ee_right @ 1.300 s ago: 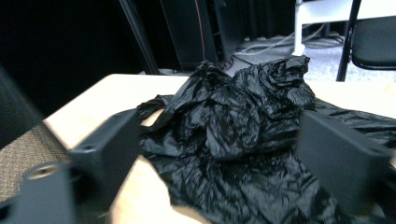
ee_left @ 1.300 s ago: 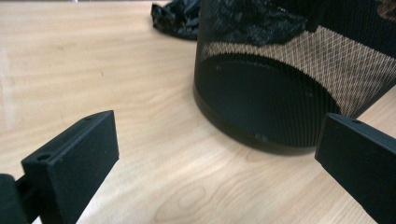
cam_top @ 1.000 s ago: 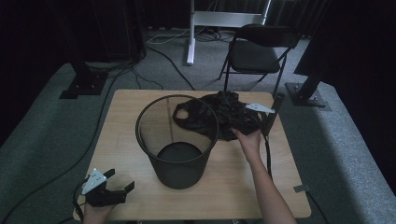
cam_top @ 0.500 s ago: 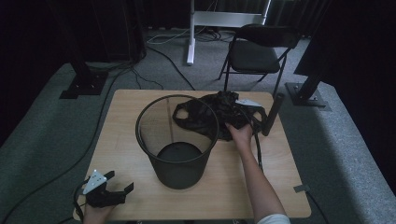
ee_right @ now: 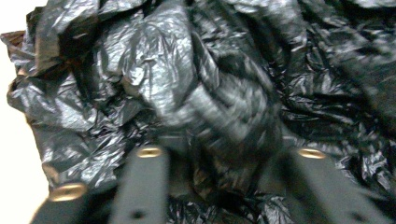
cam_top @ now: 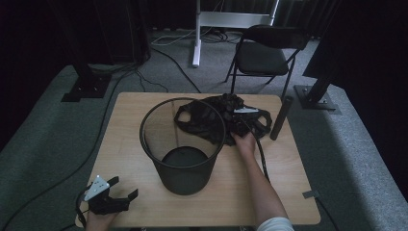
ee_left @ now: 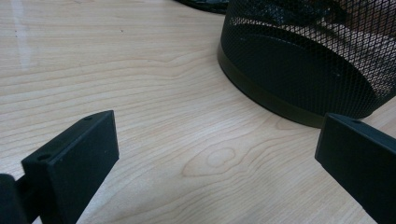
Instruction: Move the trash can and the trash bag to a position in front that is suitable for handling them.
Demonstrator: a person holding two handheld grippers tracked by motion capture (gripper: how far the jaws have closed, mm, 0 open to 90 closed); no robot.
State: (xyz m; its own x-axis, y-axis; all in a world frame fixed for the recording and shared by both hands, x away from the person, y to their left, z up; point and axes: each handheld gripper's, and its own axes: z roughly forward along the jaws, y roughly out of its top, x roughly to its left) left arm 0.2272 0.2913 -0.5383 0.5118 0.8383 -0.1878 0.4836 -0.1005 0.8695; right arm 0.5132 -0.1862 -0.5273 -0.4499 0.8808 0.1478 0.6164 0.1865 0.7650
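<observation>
One black bag (cam_top: 219, 120) lies crumpled behind the bin (cam_top: 182, 144), bunched between the right gripper's (ee_right: 224, 163) just-narrowed jaws. The left gripper (cam_top: 113, 197), jaws wide and empty, sits well apart at the near left.

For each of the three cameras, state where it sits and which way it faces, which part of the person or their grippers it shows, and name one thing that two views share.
High view: above the person's side, facing forward and down on the wooden table; both forearms enter from below, with the left gripper and the right hand.
Left gripper view: low over the table, looking along its own wide-open jaws at the base of the mesh bin.
Right gripper view: close on the crumpled black plastic bag; its jaws have just been closing, with bag folds between them.
Shared: the high view also shows the bin and bag.
</observation>
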